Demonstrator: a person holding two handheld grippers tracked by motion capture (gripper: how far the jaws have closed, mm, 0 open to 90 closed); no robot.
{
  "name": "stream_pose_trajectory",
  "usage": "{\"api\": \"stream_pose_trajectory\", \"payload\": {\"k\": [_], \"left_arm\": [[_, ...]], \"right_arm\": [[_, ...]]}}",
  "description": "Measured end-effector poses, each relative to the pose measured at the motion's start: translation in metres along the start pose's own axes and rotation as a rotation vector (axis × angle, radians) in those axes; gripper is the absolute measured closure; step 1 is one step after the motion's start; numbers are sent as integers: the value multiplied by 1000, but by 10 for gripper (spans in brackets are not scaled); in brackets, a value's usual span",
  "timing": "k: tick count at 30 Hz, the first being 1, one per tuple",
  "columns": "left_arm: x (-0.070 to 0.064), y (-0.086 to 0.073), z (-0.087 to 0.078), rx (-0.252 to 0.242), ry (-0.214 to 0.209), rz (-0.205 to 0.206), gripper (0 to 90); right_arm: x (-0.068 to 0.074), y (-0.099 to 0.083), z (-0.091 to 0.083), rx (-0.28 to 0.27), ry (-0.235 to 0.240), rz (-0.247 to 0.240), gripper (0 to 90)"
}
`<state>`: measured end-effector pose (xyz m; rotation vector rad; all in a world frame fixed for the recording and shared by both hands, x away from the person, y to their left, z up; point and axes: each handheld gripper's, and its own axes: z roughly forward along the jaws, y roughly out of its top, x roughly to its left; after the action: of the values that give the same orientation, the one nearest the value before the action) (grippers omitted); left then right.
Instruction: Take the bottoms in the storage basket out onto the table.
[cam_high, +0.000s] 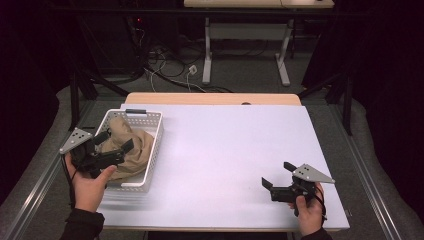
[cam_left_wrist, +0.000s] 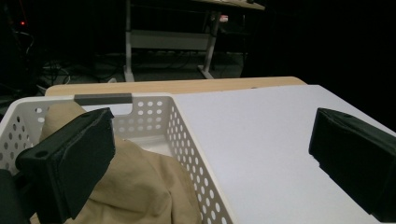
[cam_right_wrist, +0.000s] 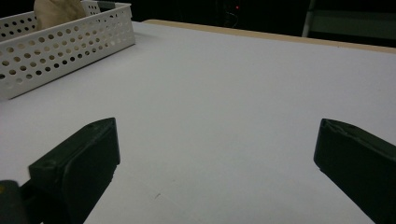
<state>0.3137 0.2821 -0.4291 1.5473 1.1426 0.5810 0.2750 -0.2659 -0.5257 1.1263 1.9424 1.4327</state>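
Note:
A white perforated basket (cam_high: 156, 136) stands on the left of the white table and holds a crumpled tan cloth (cam_high: 137, 147). My left gripper (cam_high: 116, 140) hovers open over the basket's near left part, with nothing between its jaws. In the left gripper view the cloth (cam_left_wrist: 140, 186) lies below the left jaw, inside the basket (cam_left_wrist: 196, 158). My right gripper (cam_high: 277, 174) stands open low over the table's front right area, holding nothing. In the right gripper view the basket (cam_right_wrist: 60, 51) sits at the far left with the cloth (cam_right_wrist: 58, 10) peeking above its rim.
The white table surface (cam_high: 230, 150) spreads between basket and right gripper. A wooden strip (cam_high: 212, 98) runs along its far edge. Beyond, on the floor, are cables (cam_high: 170, 65) and the legs of another desk (cam_high: 245, 45). Dark curtains flank both sides.

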Motion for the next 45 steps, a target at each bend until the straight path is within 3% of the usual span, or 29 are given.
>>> {"api": "stream_pose_trajectory", "payload": {"k": [6,15,35,45], "left_arm": [[6,6,3,5,-9,-55,7],[17,13,7,45,38,-97,7],[30,29,29,139,113,-134,7],[35,30,45,198,180,-185,7]], "right_arm": [[2,-1,1,9,4,-7,12],[2,-1,2,12,3,-6,13],[1,-2,4,22,6,1,28],[1,-2,5,28,8,9,35]]}}
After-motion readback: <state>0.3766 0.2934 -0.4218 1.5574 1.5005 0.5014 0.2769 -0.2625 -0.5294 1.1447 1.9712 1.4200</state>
